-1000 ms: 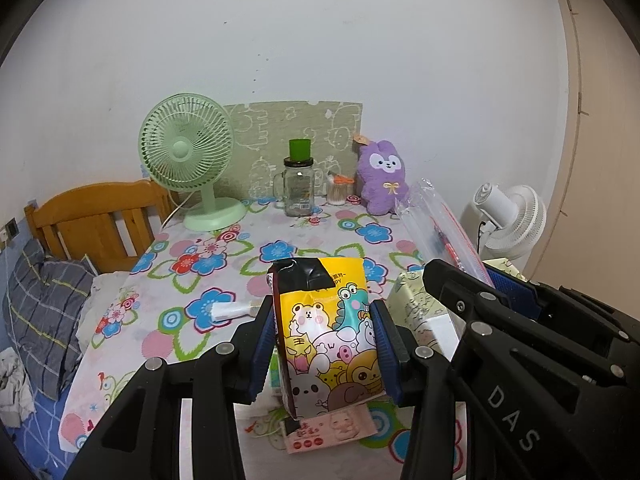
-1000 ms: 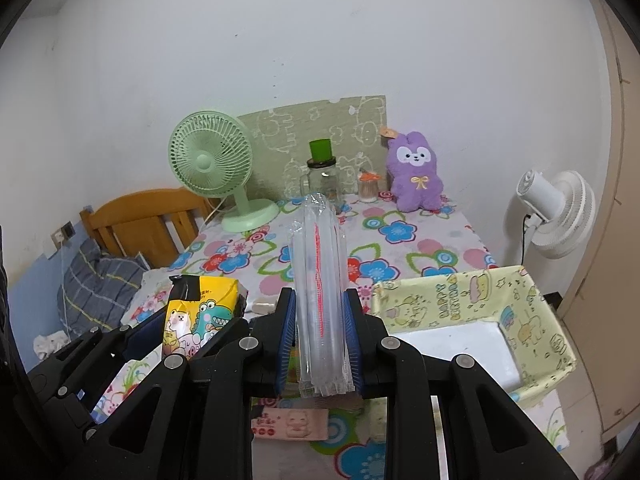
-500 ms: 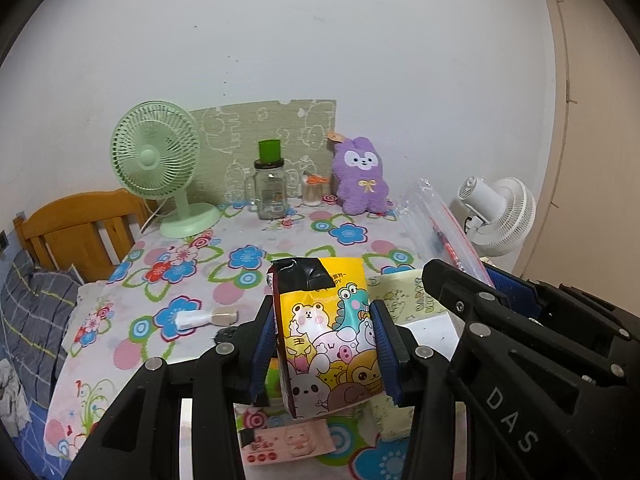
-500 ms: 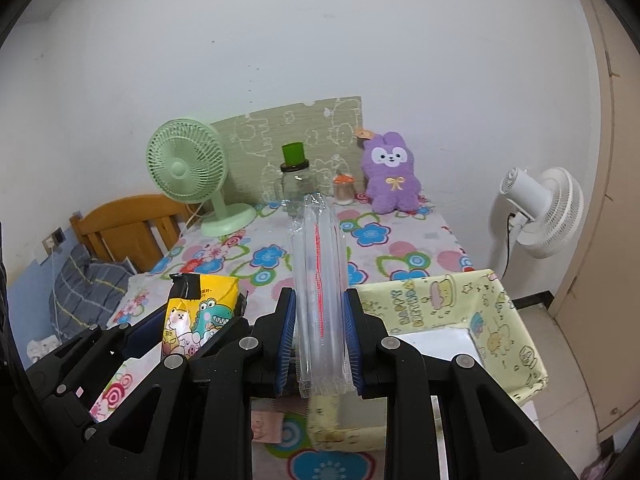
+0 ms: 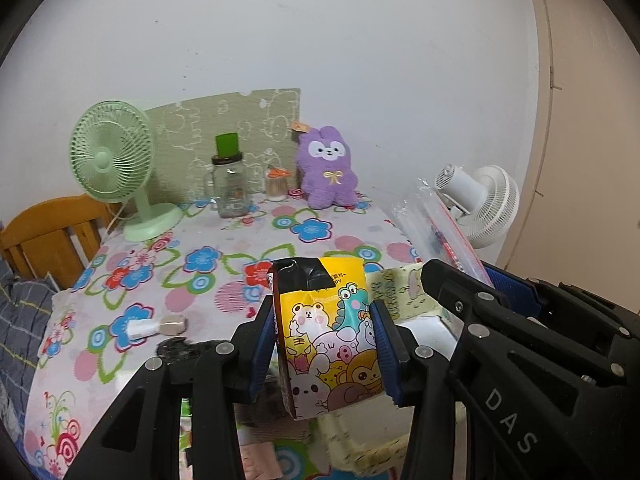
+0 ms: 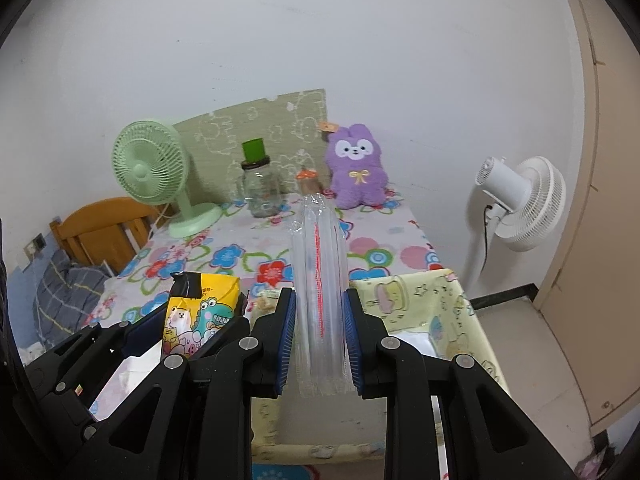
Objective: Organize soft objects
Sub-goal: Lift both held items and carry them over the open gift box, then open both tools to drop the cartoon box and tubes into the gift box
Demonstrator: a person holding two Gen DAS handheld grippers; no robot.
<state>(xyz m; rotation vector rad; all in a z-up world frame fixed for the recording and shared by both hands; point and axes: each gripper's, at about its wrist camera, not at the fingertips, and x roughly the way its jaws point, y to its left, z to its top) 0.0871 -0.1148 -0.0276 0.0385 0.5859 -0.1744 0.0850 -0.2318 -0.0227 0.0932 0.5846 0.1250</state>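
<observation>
My left gripper (image 5: 326, 344) is shut on a yellow cartoon-print packet (image 5: 330, 336) with a black taped top, held upright above the table's near edge. My right gripper (image 6: 320, 336) is shut on a clear inflated plastic sleeve (image 6: 319, 280) with a red strip inside, which sticks up and forward. Below and right of both lies a pale yellow fabric bin (image 6: 440, 300) with a white floor (image 5: 436, 332). The right gripper and its sleeve (image 5: 440, 232) show at the right of the left wrist view. A purple plush rabbit (image 5: 328, 168) sits at the table's far end.
On the floral tablecloth (image 5: 200, 264) stand a green desk fan (image 5: 116, 168), a glass jar with a green lid (image 5: 228, 184) and a small orange-capped jar (image 5: 277, 184). A small white tube (image 5: 156, 326) lies at left. A white floor fan (image 6: 520, 200) stands right; a wooden chair (image 5: 44, 232) left.
Both grippers have carried their loads to the right; the table's objects slid left in both views and the yellow bin now sits under the right gripper. Both grips are unchanged.
</observation>
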